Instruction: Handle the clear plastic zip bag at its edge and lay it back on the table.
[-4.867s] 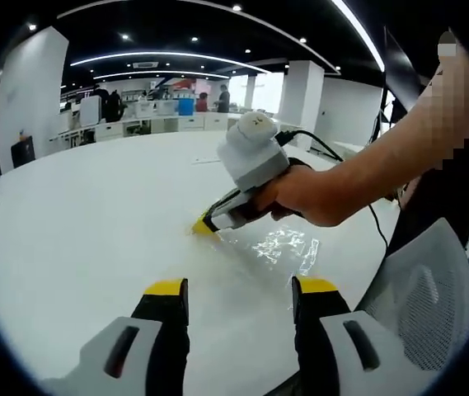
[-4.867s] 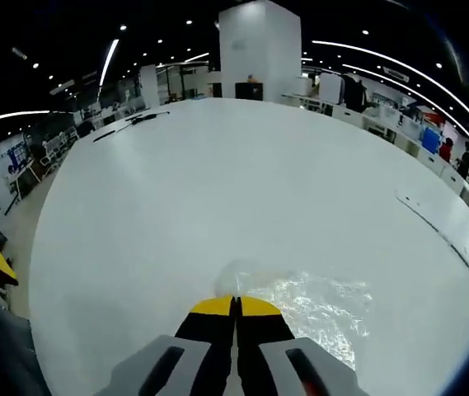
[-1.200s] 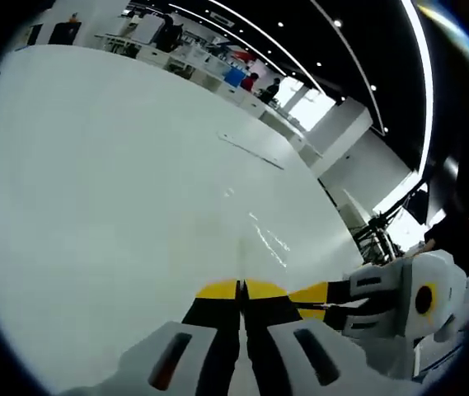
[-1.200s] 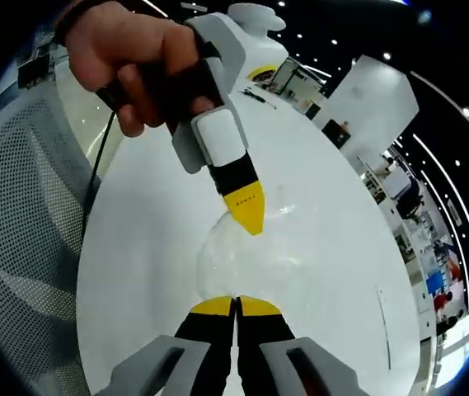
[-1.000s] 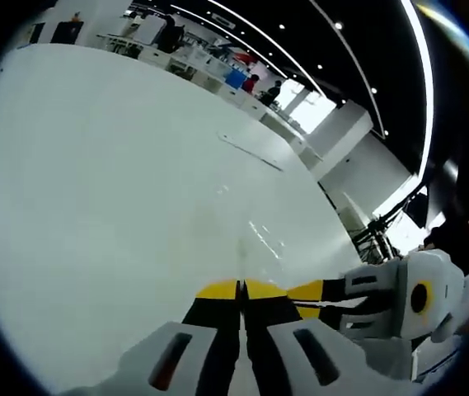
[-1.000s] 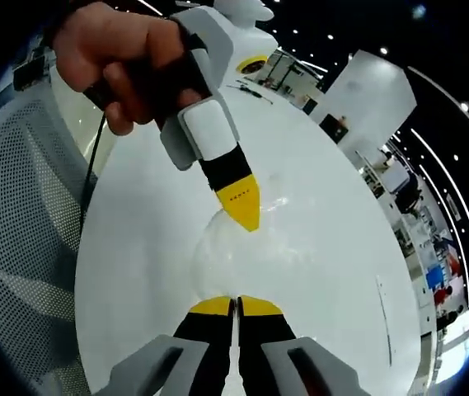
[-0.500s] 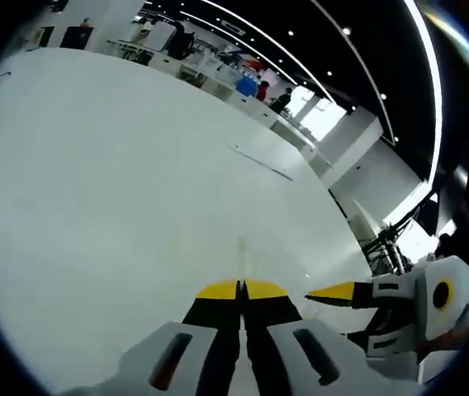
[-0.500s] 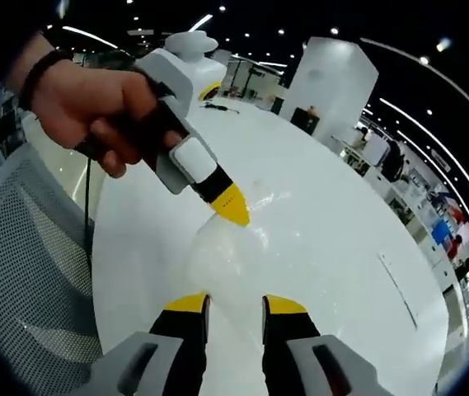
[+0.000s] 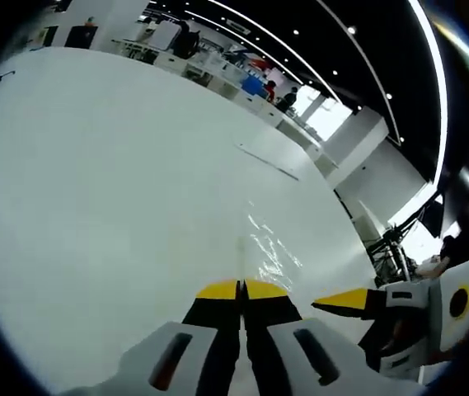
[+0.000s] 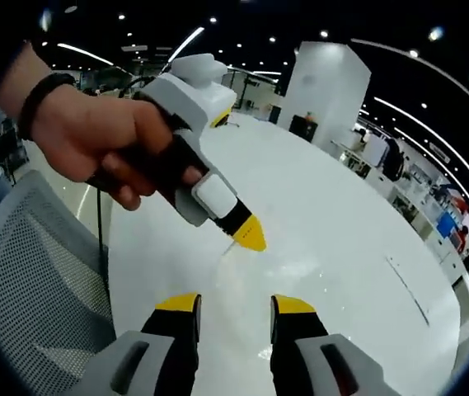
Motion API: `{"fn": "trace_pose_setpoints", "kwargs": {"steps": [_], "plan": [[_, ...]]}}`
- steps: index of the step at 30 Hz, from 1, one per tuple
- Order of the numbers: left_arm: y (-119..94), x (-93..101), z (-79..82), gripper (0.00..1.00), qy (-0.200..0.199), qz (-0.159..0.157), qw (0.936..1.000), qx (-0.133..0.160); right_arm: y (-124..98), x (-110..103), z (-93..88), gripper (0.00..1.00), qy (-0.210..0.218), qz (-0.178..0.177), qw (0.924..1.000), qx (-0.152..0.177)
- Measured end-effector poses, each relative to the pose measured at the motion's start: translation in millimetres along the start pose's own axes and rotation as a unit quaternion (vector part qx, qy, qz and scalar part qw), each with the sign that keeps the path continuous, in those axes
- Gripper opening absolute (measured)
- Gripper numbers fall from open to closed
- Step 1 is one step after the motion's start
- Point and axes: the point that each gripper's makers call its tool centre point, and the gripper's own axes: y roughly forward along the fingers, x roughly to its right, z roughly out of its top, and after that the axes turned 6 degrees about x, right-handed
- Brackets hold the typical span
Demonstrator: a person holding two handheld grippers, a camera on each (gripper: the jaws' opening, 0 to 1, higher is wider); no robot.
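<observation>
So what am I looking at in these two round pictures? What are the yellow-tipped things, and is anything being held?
No robot arm here: a person holds a two-jaw gripper in each hand, and each carries a fisheye camera looking along its jaws. In the left gripper view, the left gripper has its jaws shut on the edge of a clear plastic zip bag, which glints on the white table. In the right gripper view, the right gripper has its jaws apart, holding nothing. Above it, a hand grips the left gripper. A mesh chair stands beside the table.
</observation>
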Motion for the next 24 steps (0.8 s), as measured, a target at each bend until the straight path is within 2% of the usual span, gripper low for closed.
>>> {"fn": "trace_pose_setpoints", "kwargs": {"steps": [4, 8, 11, 14, 17, 20, 21, 24], "plan": [[1.1, 3.4, 1.4, 0.00, -0.003, -0.001, 1.0000, 0.003, 12.6, -5.8, 1.6, 0.36, 0.016, -0.003, 0.9999, -0.003], [1.5, 5.6, 2.7, 0.00, -0.008, 0.000, 0.9999, 0.006, 23.4, -6.6, -0.8, 0.39, 0.065, -0.016, 0.9977, -0.007], [0.2, 7.6, 4.1, 0.00, -0.013, 0.002, 0.9999, 0.009, 25.5, -3.3, 1.7, 0.39, 0.080, -0.033, 0.9963, -0.009], [-1.0, 10.7, 5.7, 0.00, -0.021, 0.004, 0.9997, 0.015, 29.8, 2.1, -1.7, 0.38, 0.076, -0.053, 0.9954, -0.025], [-0.8, 12.2, 7.5, 0.00, -0.023, 0.006, 0.9995, 0.021, 32.2, 2.6, -2.1, 0.30, 0.083, -0.057, 0.9946, -0.024], [-1.3, 11.8, 8.2, 0.00, -0.028, 0.015, 0.9992, 0.025, 28.9, 5.4, 0.8, 0.26, 0.080, -0.072, 0.9940, -0.023], [-1.2, 12.4, 8.2, 0.00, -0.028, 0.015, 0.9992, 0.025, 28.3, 8.0, 0.3, 0.21, 0.079, -0.073, 0.9940, -0.024], [-0.1, 13.6, 7.9, 0.00, -0.025, 0.014, 0.9993, 0.024, 27.6, 6.0, -0.5, 0.15, 0.076, -0.067, 0.9945, -0.025]]}}
